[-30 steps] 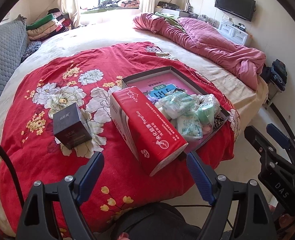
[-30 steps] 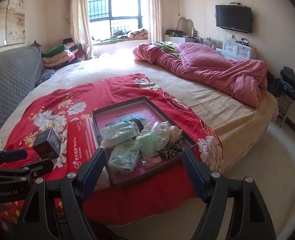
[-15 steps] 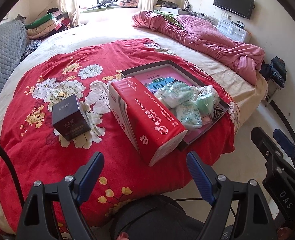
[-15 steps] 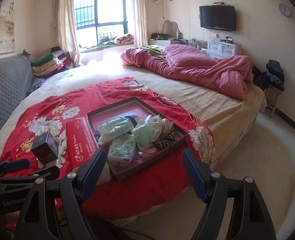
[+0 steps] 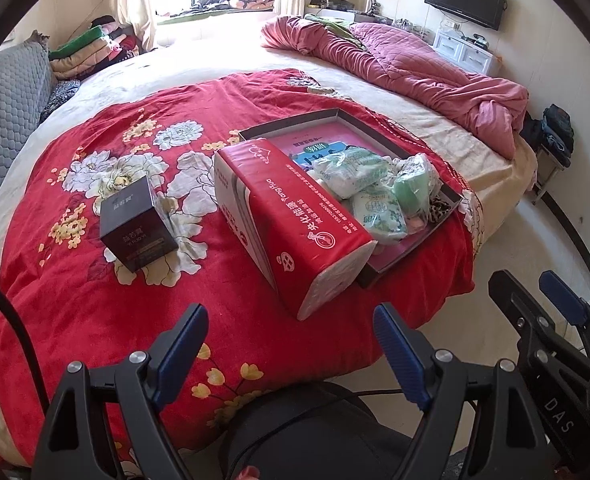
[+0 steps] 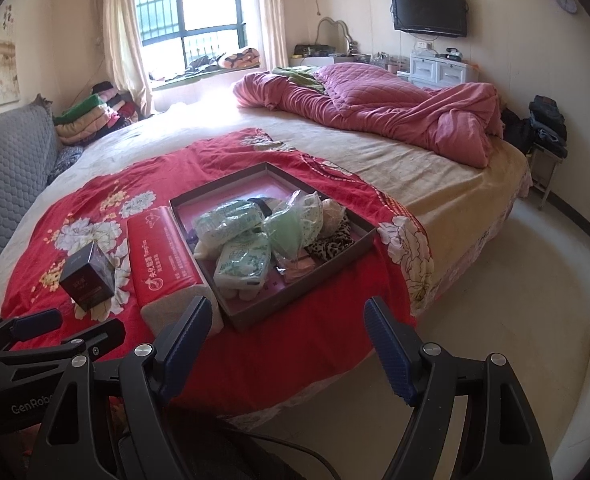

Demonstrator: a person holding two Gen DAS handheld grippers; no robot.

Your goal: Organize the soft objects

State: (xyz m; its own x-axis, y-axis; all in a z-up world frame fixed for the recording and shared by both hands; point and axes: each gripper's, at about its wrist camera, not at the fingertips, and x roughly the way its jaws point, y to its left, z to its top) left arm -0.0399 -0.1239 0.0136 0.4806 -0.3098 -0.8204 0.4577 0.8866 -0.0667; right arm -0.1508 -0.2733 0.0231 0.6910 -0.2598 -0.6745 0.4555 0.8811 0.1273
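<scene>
A shallow dark tray [image 5: 447, 199] [image 6: 327, 258] with a pink floor sits on a red floral blanket [image 5: 75, 280] on the bed. Several soft packs lie in it: white-green tissue packs [image 5: 351, 172] [image 6: 243, 258], a green bag [image 6: 291, 228] and a leopard-print piece [image 6: 331, 246]. A long red tissue pack [image 5: 295, 216] [image 6: 161, 256] lies against the tray's left side. A small dark box [image 5: 135, 224] [image 6: 87, 280] stands further left. My left gripper [image 5: 291, 340] and right gripper [image 6: 285, 332] are both open and empty, held back from the bed's near edge.
A crumpled pink quilt [image 6: 395, 108] lies across the far right of the bed. A grey padded headboard [image 5: 3, 104] is at the left, folded blankets [image 6: 91, 116] by the window. A TV [image 6: 429, 12] and white drawers [image 6: 443, 70] stand at the far wall.
Both grippers have pulled back and risen from the bed, so the tray and packs look smaller and farther. Nothing on the bed has moved. Both jaws stay open.
</scene>
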